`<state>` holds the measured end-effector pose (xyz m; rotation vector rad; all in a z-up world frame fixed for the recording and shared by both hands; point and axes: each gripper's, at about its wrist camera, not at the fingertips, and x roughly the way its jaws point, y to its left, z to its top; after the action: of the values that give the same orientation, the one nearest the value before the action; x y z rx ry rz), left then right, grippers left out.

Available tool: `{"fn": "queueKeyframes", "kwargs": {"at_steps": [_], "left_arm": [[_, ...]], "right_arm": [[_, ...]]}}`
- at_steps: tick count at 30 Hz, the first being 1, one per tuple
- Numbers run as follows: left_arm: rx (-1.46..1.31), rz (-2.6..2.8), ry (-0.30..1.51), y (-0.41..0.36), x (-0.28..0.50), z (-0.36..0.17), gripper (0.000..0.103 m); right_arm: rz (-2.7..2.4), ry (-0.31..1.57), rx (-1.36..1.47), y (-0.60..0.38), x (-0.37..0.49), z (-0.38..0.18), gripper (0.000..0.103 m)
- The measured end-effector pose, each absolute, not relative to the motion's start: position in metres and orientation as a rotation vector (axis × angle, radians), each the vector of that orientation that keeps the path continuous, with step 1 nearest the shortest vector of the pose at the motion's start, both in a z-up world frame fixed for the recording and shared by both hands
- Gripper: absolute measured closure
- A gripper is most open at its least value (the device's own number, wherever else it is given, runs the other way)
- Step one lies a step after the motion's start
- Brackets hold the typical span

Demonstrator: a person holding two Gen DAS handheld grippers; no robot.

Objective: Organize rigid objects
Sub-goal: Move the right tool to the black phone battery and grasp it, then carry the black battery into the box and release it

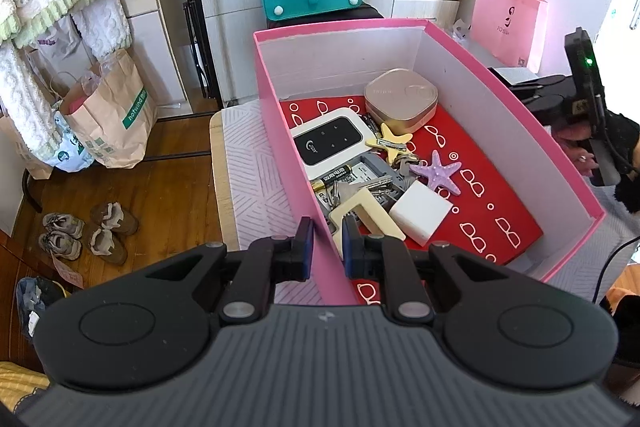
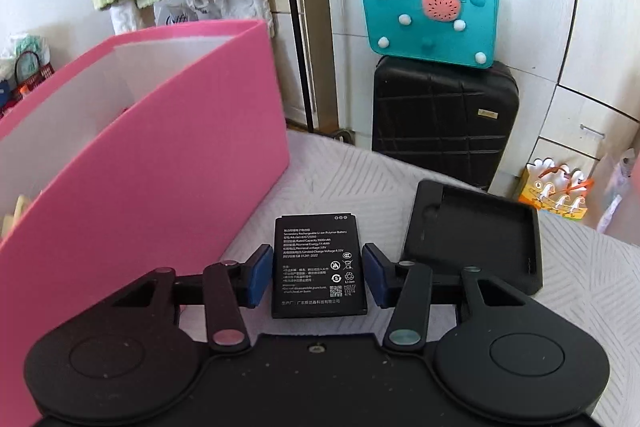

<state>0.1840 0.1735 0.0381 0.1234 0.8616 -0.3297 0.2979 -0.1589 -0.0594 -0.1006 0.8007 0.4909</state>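
Lying flat between right fingers [image 2: 318, 273], untouched: battery [image 2: 318, 263] | left fingers [image 1: 325, 247] pinching box wall [image 1: 320, 267]

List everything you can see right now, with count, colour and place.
pink box: one, pink, on the table
gold case: one, gold, box's far end
pocket router: one, white and black, in box
starfish: two, yellow and purple, box middle
keys: one bunch, metal, in box
white block: one, white, in box
flat battery: one, black, on table
black tray: one, right of flat battery
teal bag: one, atop black suitcase
left gripper: shut on pink box wall
right gripper: open, straddling flat battery
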Motion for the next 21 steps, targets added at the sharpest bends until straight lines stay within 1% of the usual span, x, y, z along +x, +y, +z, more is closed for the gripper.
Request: {"fn": "queueKeyframes", "kwargs": {"at_steps": [5,7,12,21], "left_arm": [[0.122,-0.331,0.860,0.175,0.184,0.038,0.089],[0.121,-0.330,0.861,0.176,0.184,0.038,0.089],[0.127,-0.331,0.854,0.175,0.184,0.038,0.089],[0.115,-0.326,0.841,0.174,0.180,0.037,0.089]], "right_arm": [[0.489,0.772,-0.148,-0.156,0.291,-0.062,0.047],[0.488,0.756,-0.145,-0.156,0.291,-0.063,0.049],[0.465,0.686,-0.174,-0.154,0.277,-0.061,0.049],[0.438,0.559,-0.127,-0.167,0.242,-0.026,0.049]]}}
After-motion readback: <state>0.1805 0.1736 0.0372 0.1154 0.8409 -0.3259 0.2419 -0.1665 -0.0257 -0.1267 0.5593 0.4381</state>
